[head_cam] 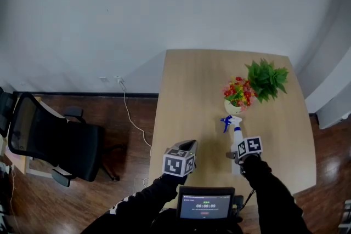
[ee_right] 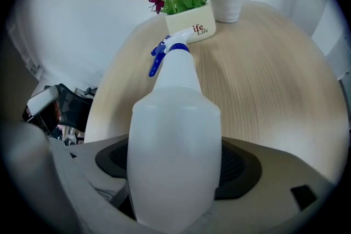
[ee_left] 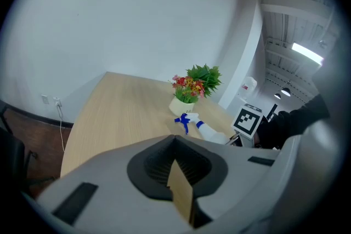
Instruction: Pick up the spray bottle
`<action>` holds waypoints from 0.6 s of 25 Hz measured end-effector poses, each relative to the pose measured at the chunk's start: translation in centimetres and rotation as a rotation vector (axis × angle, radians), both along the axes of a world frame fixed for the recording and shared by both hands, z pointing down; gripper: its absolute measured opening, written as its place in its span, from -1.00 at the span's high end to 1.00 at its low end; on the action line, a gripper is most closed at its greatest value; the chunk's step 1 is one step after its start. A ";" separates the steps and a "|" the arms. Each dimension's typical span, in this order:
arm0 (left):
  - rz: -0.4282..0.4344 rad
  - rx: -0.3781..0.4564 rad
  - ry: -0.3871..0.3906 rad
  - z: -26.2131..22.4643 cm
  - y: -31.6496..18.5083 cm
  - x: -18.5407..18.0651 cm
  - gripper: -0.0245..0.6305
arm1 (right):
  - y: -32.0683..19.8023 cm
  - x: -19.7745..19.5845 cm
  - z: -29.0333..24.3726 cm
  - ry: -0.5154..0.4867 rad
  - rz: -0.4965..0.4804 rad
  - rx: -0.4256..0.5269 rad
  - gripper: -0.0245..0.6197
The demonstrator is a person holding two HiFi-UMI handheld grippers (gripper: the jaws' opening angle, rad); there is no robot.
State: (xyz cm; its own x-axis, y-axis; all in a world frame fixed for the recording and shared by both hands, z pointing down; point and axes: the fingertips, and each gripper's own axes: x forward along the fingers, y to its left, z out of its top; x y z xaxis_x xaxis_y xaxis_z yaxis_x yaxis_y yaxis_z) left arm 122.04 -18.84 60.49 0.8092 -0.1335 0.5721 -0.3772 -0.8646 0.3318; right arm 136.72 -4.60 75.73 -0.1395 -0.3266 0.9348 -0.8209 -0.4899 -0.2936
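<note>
Here the spray bottle (ee_right: 174,134) has a milky white, flat-shouldered body that narrows to a blue collar, with a white head and a blue trigger. It sits toward the near edge of the table (head_cam: 186,96), right of the middle, with its nozzle end toward the far edge. Whether its base rests on the wood or is off it cannot be told. The right gripper (ee_right: 175,170) has its jaws clamped on the lower body of the bottle, one black pad on each side. The left gripper (ee_left: 176,164) is over the near edge, left of the bottle, with its jaws drawn together and gripping nothing.

Just beyond the nozzle stands a flower pot (head_cam: 237,97), and a green plant (head_cam: 267,78) is behind it, toward the far right corner. Bare wood runs along the whole left edge up to the far left corner. On the floor off the left edge, well apart from the table, is an office chair (head_cam: 52,142).
</note>
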 end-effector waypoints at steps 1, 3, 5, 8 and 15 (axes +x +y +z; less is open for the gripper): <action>-0.006 0.002 0.004 -0.3 0.0 -0.4 0.96 | 0.0 -0.4 -0.6 -0.004 -0.003 0.030 -0.29; -0.015 0.007 0.017 -1.0 0.2 -1.1 0.96 | 0.1 -1.3 -2.3 0.003 -0.018 0.101 -0.29; -0.023 0.018 0.040 -2.2 0.4 -1.9 0.96 | 0.2 -2.1 -4.5 0.031 -0.037 0.182 -0.29; -0.038 0.043 0.090 -4.2 0.9 -3.3 0.96 | 0.7 -3.5 -8.1 0.091 -0.049 0.316 -0.29; -0.045 0.071 0.192 -8.1 3.5 -7.1 0.96 | 2.2 -6.2 -17.3 0.192 0.012 0.669 -0.29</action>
State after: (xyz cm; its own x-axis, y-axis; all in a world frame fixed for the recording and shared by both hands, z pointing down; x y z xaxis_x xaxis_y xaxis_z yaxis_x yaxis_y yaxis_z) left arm 114.96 -15.30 52.35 0.8951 -0.2060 0.3955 -0.3512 -0.8721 0.3406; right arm 130.55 -2.43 58.44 0.0157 -0.8417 0.5397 -0.8843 -0.2637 -0.3854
